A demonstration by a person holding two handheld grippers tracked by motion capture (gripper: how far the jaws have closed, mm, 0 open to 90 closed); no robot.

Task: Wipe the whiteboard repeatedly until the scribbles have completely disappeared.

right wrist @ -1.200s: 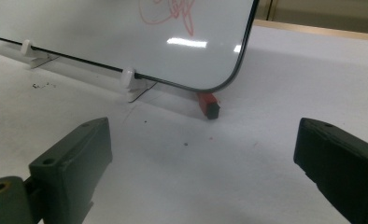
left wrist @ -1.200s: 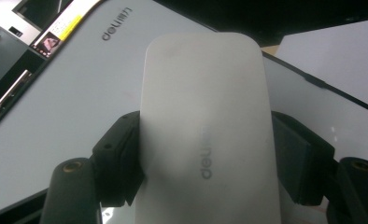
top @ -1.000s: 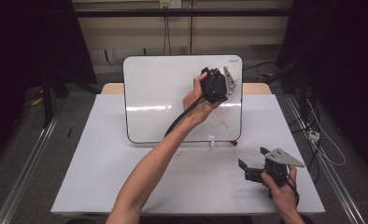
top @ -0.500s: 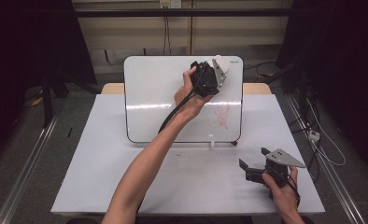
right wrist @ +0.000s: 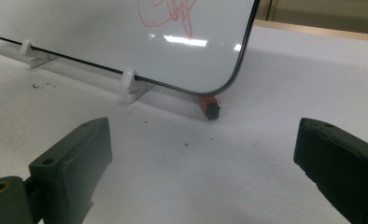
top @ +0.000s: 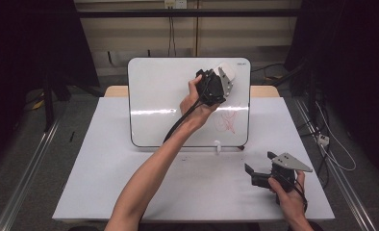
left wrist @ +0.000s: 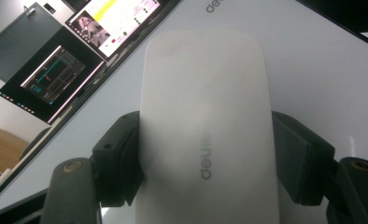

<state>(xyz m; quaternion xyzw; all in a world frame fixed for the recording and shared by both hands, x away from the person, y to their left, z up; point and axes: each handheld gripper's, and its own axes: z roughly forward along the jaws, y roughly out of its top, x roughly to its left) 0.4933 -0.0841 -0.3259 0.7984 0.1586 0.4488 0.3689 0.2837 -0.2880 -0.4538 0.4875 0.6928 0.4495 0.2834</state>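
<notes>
A white board [top: 158, 96] stands tilted on the white table, with a red scribble [top: 228, 121] near its lower right corner. My left gripper [top: 222, 79] is raised to the board's upper right and is shut on a white eraser [top: 227, 72]. In the left gripper view both pads clamp the sides of the eraser [left wrist: 205, 130], which lies against the board [left wrist: 322, 70]. My right gripper [top: 257, 168] rests low at the table's front right, open with nothing between its jaws. It faces the board's lower corner, below the scribble [right wrist: 173, 11].
White clips [right wrist: 127, 77] hold the board's lower edge, and a small red and black piece [right wrist: 210, 106] lies under its corner. Screens are reflected in the board [left wrist: 56, 74]. Bare white table [top: 187, 187] spreads in front of the board. Cables hang off the right side [top: 332, 144].
The left gripper with the eraser shifted a little left and up on the board's upper right, then came slightly back down. The right gripper has stayed put.
</notes>
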